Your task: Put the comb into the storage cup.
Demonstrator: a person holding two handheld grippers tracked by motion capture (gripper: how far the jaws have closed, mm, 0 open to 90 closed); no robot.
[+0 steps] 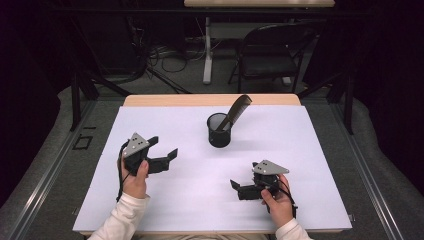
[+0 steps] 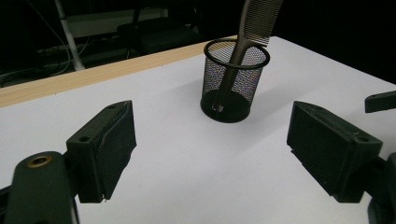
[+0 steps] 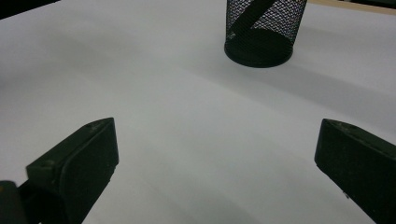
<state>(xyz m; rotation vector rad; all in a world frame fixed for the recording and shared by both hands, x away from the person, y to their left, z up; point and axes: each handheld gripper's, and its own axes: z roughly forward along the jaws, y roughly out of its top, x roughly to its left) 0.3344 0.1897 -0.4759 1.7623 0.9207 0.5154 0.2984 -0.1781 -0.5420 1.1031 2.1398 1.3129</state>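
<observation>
My left tongs (image 1: 165,147) are spread wide with nothing between them, and my right tongs (image 1: 239,189) are wide and hold nothing too. Both sit low over the white counter (image 1: 165,210), near its front edge, one toward each side.

The black wire-mesh cup (image 1: 219,130) stands near the middle of the counter, closer to the back edge. The long dark plastic comb (image 1: 236,112) leans in it, with its teeth end sticking out over the rim toward the back right corner.

I think the cup is light and the comb is tall, so this could tip easily. If I bump the comb from the side, it may act like a lever and knock the cup over. If I pull the comb out at a slant, it may catch the rim and drag the cup along. If I pinch only the thin teeth, the comb might slip and fall. My two tongs could also hit each other near the cup.
</observation>
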